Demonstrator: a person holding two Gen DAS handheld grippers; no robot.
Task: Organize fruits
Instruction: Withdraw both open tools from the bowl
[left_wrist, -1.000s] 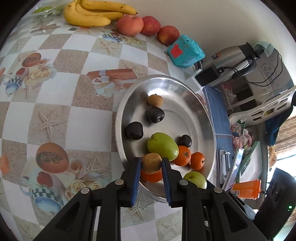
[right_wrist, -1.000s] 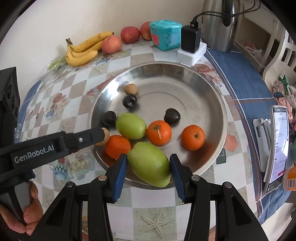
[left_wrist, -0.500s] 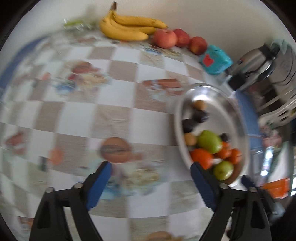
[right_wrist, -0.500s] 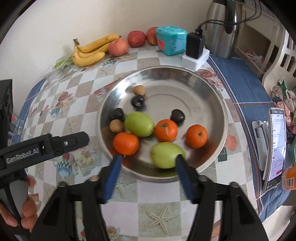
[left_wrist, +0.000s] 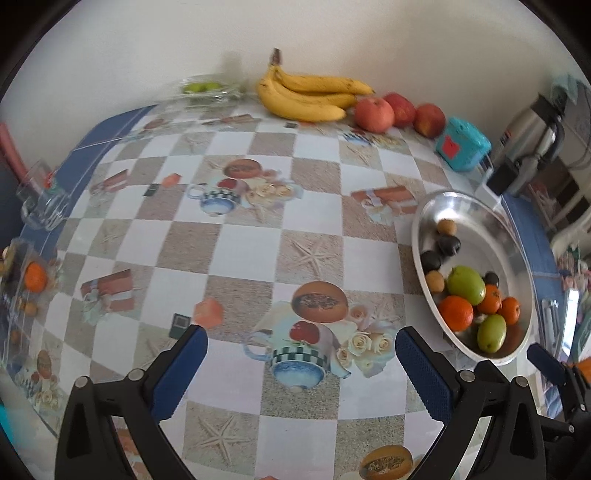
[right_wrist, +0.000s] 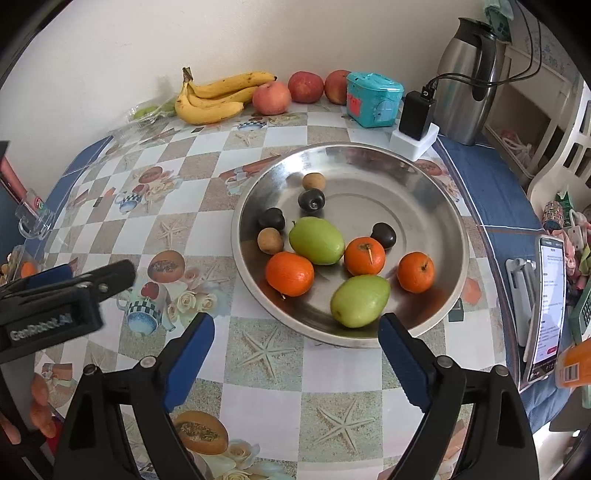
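Hovering above the patterned tablecloth (left_wrist: 258, 254), the left claw (left_wrist: 301, 363) has its blue pads spread wide with nothing between them; its jaws have just been opening, and only a printed cup and roses lie under the gap. Off to that claw's right sits the steel bowl (left_wrist: 517, 236), well apart from the pads, and beyond the claw against the wall lie the bananas (left_wrist: 310, 96) with three apples (left_wrist: 373, 114) just beside them. The right claw (right_wrist: 295, 349) is also spread, its jaws having just been opening too, and it holds nothing. Just ahead of its right pad, inside the near rim of the bowl (right_wrist: 436, 184), rests a green mango (right_wrist: 360, 301), close to the pad but not touching it. A second green mango (right_wrist: 317, 240) lies further in, ahead of the gap, touching an orange (right_wrist: 290, 273) on its near left side. Two more oranges (right_wrist: 365, 256) lie to the right of that mango, one of them (right_wrist: 416, 272) set a little apart. Three dark plums (right_wrist: 312, 199) and two small brown fruits (right_wrist: 270, 240) sit in the bowl's far and left parts. To the right claw's left, the other claw's black arm reaches over the cloth, with fingers (right_wrist: 38, 406) of a hand below it at the picture's edge. Beyond the bowl stand a teal box (right_wrist: 373, 99) and a steel jug (right_wrist: 465, 77).
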